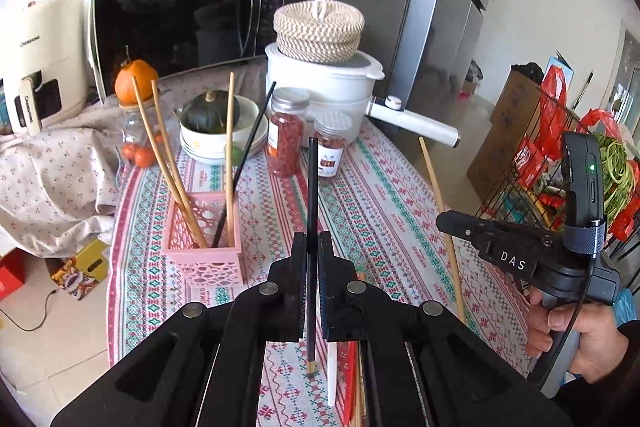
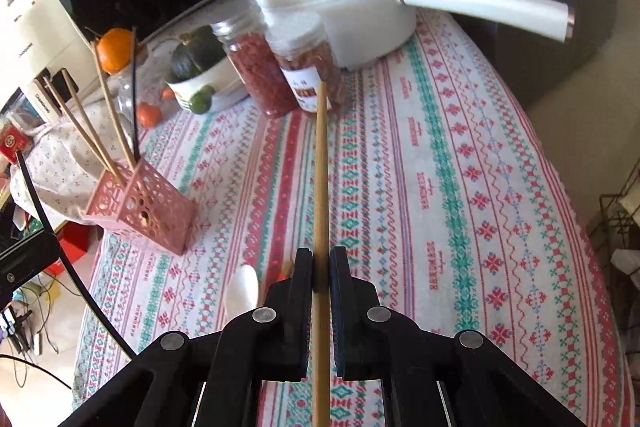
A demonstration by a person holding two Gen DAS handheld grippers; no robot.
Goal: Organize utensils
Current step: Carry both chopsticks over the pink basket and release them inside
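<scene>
Four sticks already stand in the pink perforated plastic holder [image 1: 204, 247] on the table [image 1: 380, 195]. Two are in transit — the left hand-held gripper [image 1: 312, 255] pinches a black chopstick [image 1: 312, 195], the right hand-held gripper [image 2: 321, 267] a bamboo chopstick [image 2: 320, 179]. A white spoon [image 2: 242, 291] and others lie waiting.

black chopstick [image 1: 312, 187]: thin, dark, pale tip, pinched in left gripper [image 1: 312, 247], pointing ahead above the cloth | wooden chopstick [image 2: 320, 187]: light bamboo, pinched in right gripper [image 2: 321, 267], pointing ahead | pink holder [image 1: 204, 239]: perforated, upright, ahead-left of left gripper, holding three wooden sticks and one black, leaning
</scene>
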